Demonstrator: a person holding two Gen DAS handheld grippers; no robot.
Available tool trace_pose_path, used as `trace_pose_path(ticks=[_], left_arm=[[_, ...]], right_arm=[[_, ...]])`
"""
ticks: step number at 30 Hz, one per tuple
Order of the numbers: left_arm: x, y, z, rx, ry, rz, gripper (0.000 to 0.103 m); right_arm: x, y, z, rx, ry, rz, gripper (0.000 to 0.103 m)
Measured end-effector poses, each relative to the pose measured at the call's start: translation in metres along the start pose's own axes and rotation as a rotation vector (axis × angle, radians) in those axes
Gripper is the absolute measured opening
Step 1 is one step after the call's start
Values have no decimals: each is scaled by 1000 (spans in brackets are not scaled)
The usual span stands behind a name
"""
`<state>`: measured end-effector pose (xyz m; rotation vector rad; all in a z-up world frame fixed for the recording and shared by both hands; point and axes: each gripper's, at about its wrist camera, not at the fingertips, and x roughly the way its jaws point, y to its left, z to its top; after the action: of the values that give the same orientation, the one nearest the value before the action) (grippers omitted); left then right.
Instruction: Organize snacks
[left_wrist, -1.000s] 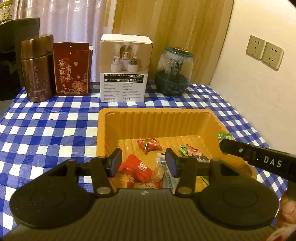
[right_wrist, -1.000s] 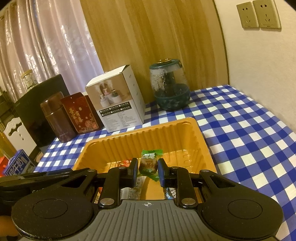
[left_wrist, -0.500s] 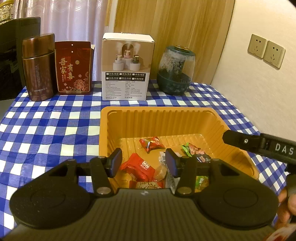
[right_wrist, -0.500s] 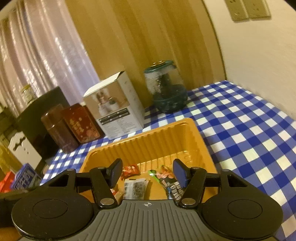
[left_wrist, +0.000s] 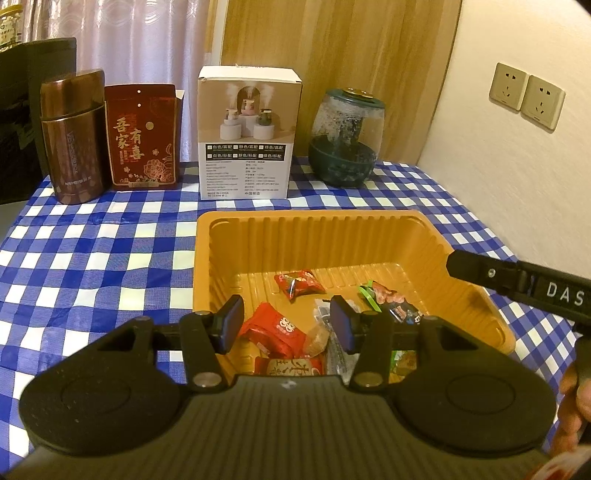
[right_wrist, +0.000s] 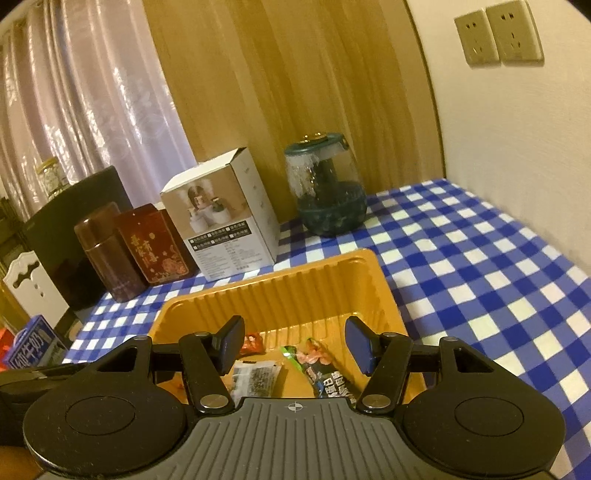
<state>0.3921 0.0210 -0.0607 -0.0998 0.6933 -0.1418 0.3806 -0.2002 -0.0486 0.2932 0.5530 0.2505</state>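
An orange plastic tray sits on the blue checked tablecloth and holds several wrapped snacks: a red packet, a small red candy, a green and pink one. My left gripper is open and empty above the tray's near edge. My right gripper is open and empty over the tray, above a clear dark packet and a green, pink and black packet. Its finger shows at the right of the left wrist view.
Along the back stand a brown canister, a red box, a white carton and a glass jar with a green base. A wall with sockets borders the table on the right.
My right gripper has opened and let go of the green-wrapped snack, which dropped into the tray. It then pulled back and rose a little. My left gripper stayed open and hardly moved.
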Motion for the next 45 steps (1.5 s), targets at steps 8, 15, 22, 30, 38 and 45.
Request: trace_pose_path(ticks=[8, 15, 22, 30, 38, 45], left_arm=[[-8, -4, -5, 25, 0, -1, 47], [-21, -8, -10, 33, -10, 0, 47], [-36, -12, -21, 37, -11, 0, 47], [-58, -14, -37, 41, -11, 0, 47], [-84, -16, -51, 33, -19, -2, 47], [-101, -23, -66, 37, -16, -14, 48]], right_arm=[[-6, -2, 1, -5, -29, -18, 60], [-24, -3, -1, -30, -73, -40, 60], [-41, -14, -8, -27, -84, -67, 60], [-66, -20, -15, -14, -96, -77, 60], [-89, -25, -24, -14, -93, -90, 61], [-116, -28, -35, 2, -90, -89, 61]])
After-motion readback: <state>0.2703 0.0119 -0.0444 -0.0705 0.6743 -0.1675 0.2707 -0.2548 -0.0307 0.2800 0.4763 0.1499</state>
